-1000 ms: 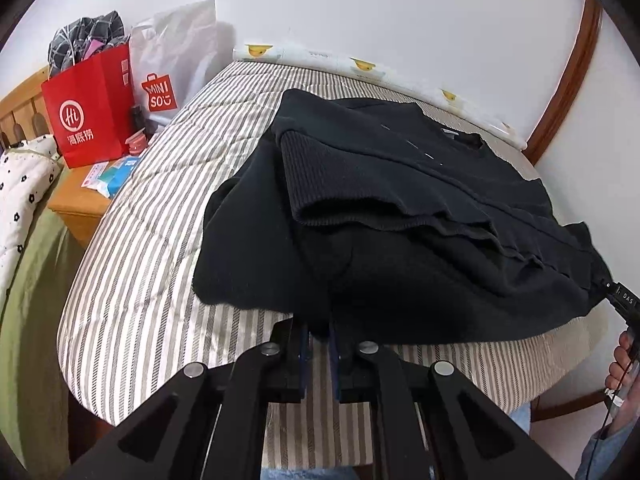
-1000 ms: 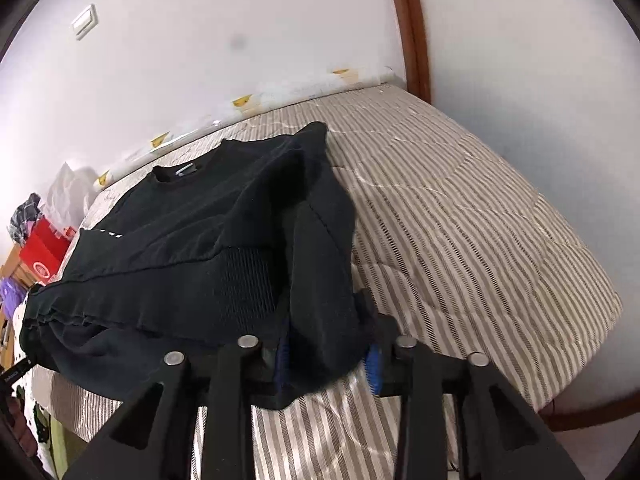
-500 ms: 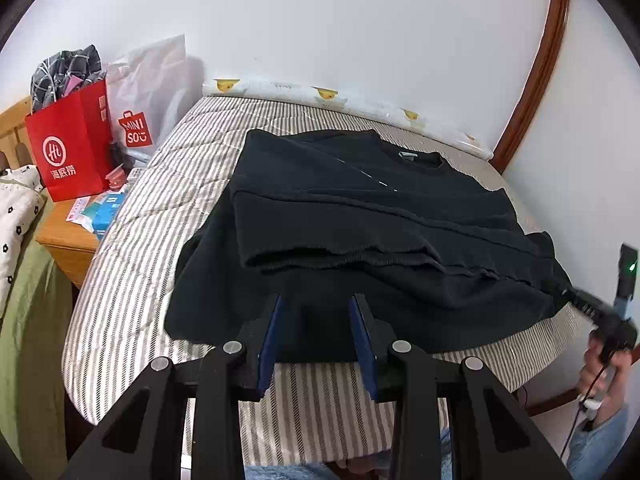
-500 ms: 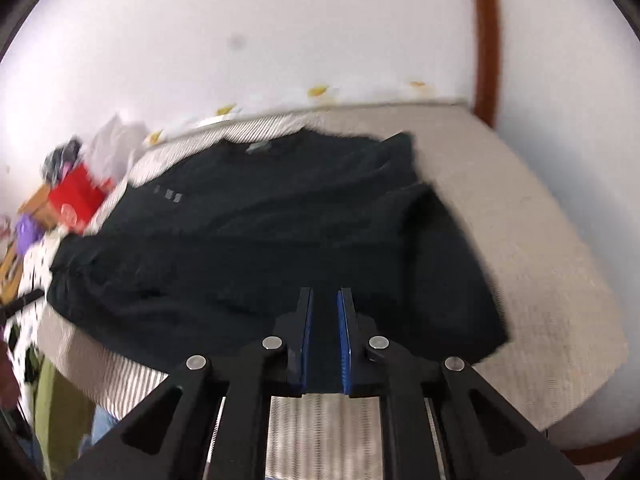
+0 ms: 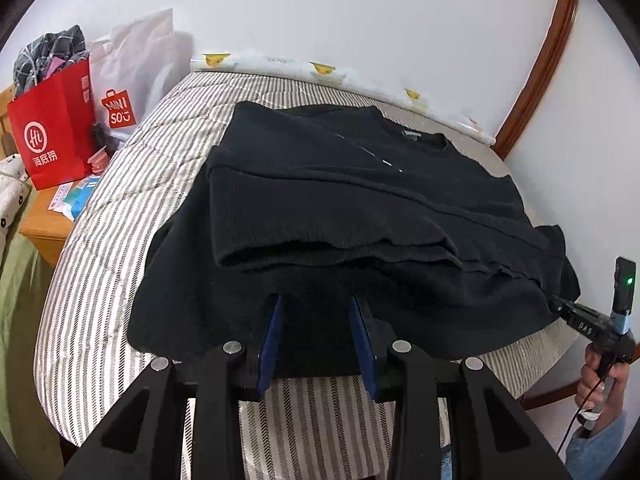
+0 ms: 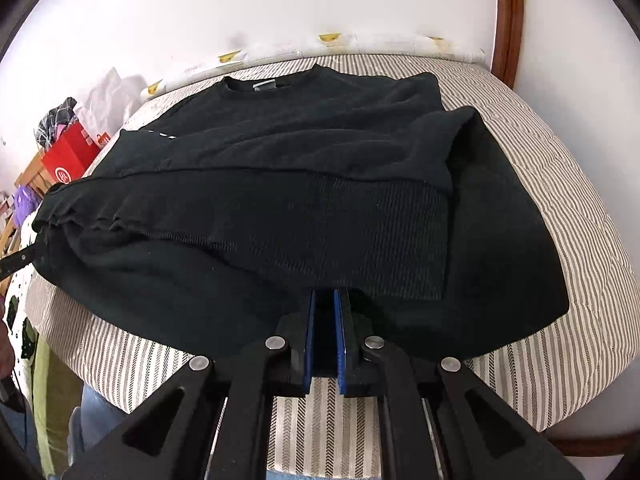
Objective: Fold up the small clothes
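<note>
The black sweater (image 5: 360,216) lies spread on the striped bed (image 5: 120,248), collar at 12 o'clock by the wall, one side folded over the middle. The left tool (image 5: 316,312) sits at 6 o'clock over the near hem with its blue pads partly spread – hem cloth lies between them, but neither pad presses on it. The right tool (image 6: 325,300) is at 6 o'clock in its own view, pads brought nearly together with only a dark sliver between – can't tell if any fabric is actually caught in there. A red paper bag (image 5: 52,128) stands at 9 o'clock beside the bed.
</note>
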`<state>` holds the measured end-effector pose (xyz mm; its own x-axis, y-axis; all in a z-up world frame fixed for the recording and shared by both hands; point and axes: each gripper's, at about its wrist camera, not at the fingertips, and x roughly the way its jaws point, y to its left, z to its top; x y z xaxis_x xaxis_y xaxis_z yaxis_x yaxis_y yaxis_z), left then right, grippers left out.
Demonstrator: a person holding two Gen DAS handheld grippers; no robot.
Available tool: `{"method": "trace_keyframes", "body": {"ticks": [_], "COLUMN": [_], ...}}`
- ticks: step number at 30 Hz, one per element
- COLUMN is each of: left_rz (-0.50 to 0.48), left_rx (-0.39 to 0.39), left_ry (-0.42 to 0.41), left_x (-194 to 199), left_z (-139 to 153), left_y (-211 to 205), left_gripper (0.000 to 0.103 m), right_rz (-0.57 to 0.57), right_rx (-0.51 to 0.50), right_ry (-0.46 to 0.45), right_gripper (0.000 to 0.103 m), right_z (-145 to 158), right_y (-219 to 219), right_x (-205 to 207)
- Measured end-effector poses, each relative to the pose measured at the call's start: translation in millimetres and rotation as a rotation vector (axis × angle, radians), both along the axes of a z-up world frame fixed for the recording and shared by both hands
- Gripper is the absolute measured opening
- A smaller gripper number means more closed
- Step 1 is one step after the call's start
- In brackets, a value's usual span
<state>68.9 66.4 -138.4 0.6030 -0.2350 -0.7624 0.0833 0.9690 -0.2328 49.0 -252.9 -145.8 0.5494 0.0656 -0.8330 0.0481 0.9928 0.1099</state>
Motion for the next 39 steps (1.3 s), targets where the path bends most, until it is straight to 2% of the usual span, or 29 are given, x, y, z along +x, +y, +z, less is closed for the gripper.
{"method": "trace_keyframes", "body": {"ticks": [4,8,14,18,26,29,35,39], "left_rz": [-0.009,-0.003,0.015,0.035,0.046,0.043,0.052,0.055], "left_rx": [0.031,0.116,0.103,0.113,0.068,0.074,0.073,0.079], "left_ry": [-0.001,0.018,-0.039,-0.041,-0.023,-0.014,0.03,0.025], "left_x": [7.2,19.5,33.5,53.0,95.5,112.3,134.0,133.2], "left_z": [-2.3,-5.8,13.4,20.0,18.3,15.4,2.1,0.2], "left_y": [-7.0,-17.0,-8.2,-1.8,4.0,1.7,-0.5,-1.4], "left_gripper": [0.032,0.032,0.031,0.031,0.031,0.031,0.031,0.031], "right_rz": [-0.02,-0.035,-0.078,-0.094,-0.113,-0.134,-0.14,-0.152], "right_rx": [0.021,0.02,0.0,-0.009,-0.008,-0.02,-0.009,0.012], "right_ry": [-0.005,-0.037,-0.082,-0.091,-0.094,-0.088,-0.157,-0.141], "right_gripper": [0.006,0.006,0.004,0.005,0.005,0.005,0.01,0.024], "right_z": [-0.1,-0.6,10.5,18.5,25.6,27.3,60.2,68.9], "right_y": [-3.1,-4.3,-11.3,-16.9,-27.0,-31.3,-37.1,-50.8], "right_x": [6.3,15.6,38.8,65.8,118.8,135.6,138.1,118.7]}}
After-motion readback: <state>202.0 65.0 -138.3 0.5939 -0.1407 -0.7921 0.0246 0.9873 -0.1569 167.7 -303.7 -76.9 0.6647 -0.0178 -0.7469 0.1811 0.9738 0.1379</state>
